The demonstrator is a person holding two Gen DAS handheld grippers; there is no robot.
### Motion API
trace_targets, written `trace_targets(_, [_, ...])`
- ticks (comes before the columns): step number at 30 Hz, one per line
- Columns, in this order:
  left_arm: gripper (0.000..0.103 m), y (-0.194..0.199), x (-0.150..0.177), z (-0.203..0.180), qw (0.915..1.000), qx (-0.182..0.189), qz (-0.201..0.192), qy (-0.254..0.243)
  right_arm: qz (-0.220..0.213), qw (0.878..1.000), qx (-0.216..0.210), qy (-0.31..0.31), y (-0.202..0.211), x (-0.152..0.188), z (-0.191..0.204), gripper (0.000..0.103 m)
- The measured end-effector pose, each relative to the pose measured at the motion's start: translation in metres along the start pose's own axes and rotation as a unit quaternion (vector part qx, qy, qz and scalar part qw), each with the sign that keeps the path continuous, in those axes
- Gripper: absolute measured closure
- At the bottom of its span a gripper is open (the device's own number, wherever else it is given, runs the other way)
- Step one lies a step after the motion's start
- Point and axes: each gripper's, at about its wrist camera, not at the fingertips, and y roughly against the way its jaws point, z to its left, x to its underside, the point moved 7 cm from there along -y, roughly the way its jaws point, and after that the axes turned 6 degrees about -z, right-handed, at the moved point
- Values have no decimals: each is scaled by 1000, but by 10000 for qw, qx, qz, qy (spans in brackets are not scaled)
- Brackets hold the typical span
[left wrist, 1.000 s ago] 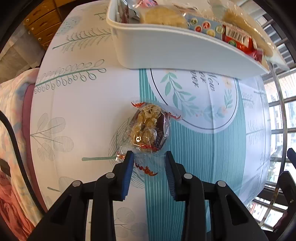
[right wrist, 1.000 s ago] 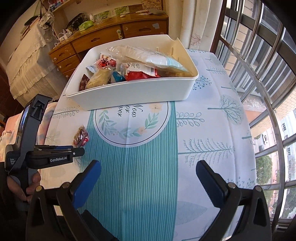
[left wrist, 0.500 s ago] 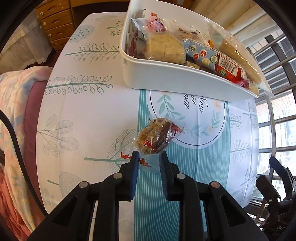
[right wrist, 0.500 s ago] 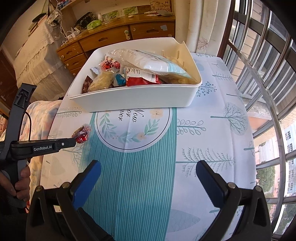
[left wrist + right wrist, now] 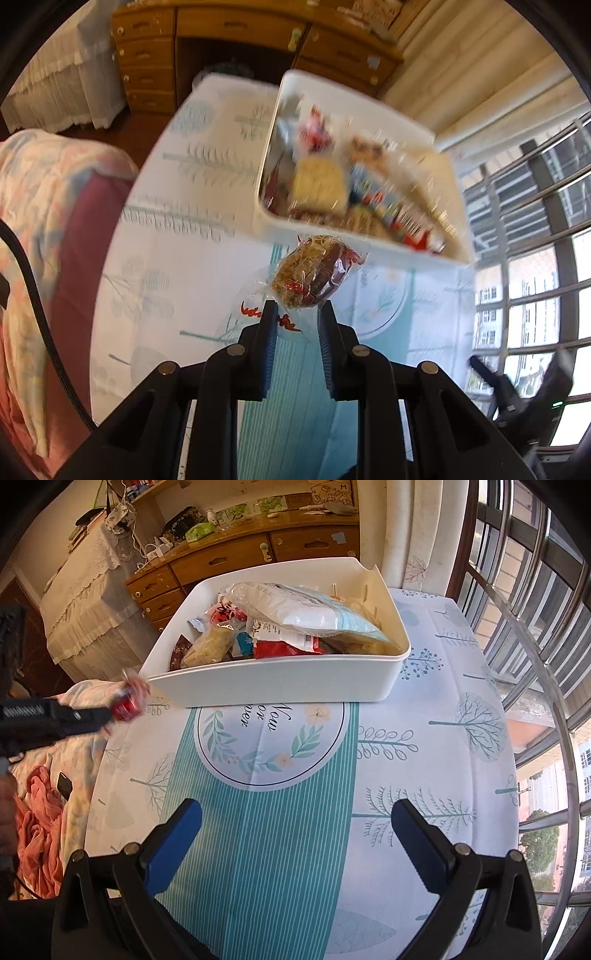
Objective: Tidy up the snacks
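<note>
Left hand-held gripper (image 5: 295, 314) clenched on clear wrapper tail of wrapped snack cake (image 5: 314, 273), cake lifted clear of table (image 5: 424, 760), just in front of white bin (image 5: 280, 683) near-left corner. Bin packed with snack packets. Right hand-held gripper (image 5: 295, 830) released, empty, in front of bin.

A bin (image 5: 280, 681) stands on the far half of the table (image 5: 424, 775), in front of a dresser (image 5: 236, 557); snack packets (image 5: 295, 627) lie piled inside it. Near the bin's left front corner, the left gripper (image 5: 295, 314) holds a wrapped snack (image 5: 310, 273) in the air above the tabletop. The right gripper (image 5: 295, 830) hangs over the near part of the table. A bed with bedding (image 5: 74, 738) lies left of the table, window bars (image 5: 535, 627) to its right
</note>
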Motion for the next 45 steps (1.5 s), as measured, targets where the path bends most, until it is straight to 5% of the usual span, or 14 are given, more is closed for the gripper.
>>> trace_targets(9, [83,39,-55,-40,9979,187,-605,-108,8,9998,-150,-130,-6,4,-12,0])
trace_targets(18, [81,19,-107,-72,9938,196,-1044,-329,73,9993,-330,-134,-8,6,-23,0])
trace_targets(24, [52,7,-120,-78,9936,106,-1031,-441,-94,9998,-141,-139,3,-1,-26,0])
trace_targets(29, [34,17,-108,-73,9938,174,-976,-499,-242,9991,100,-338,16,-3,-23,0])
trace_targets(34, [30,32,-79,-54,9921,248,-988,-726,-337,9981,252,-452,28,4,-8,0])
trace_targets(45, [23,66,16,16,9949,-242,-483,-855,-148,9964,556,-623,56,43,24,0])
